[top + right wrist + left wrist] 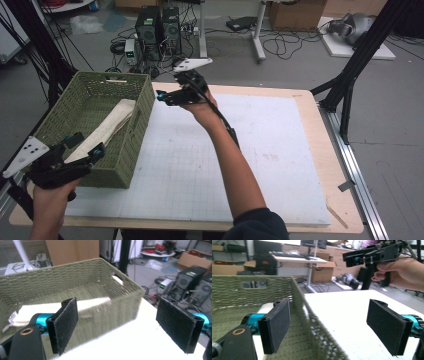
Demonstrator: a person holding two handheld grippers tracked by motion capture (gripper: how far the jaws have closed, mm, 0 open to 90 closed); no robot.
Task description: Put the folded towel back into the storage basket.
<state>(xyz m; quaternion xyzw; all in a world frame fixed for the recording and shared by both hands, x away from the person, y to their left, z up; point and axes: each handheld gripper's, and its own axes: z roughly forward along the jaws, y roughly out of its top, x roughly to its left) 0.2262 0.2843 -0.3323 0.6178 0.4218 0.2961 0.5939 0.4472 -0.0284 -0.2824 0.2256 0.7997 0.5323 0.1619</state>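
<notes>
A green woven basket (112,76) stands at the table's left with a folded cream cloth (107,127) lying lengthwise inside it. My left gripper (86,145) hovers at the basket's near corner, open and holding nothing. In the left gripper view my left gripper (332,325) has one jaw over the basket (242,290) and the other over the white mat, with the basket wall between them untouched. My right gripper (164,96) is raised above the mat by the basket's far right corner, pointing left. In the right gripper view my right gripper (117,322) is open and empty, facing the basket (62,280) and cloth (50,308).
A white gridded mat (240,150) covers most of the wooden table (345,210). Black frame posts (355,65) rise at the right and far left. Computer towers (157,27) and cables sit on the floor beyond the far edge.
</notes>
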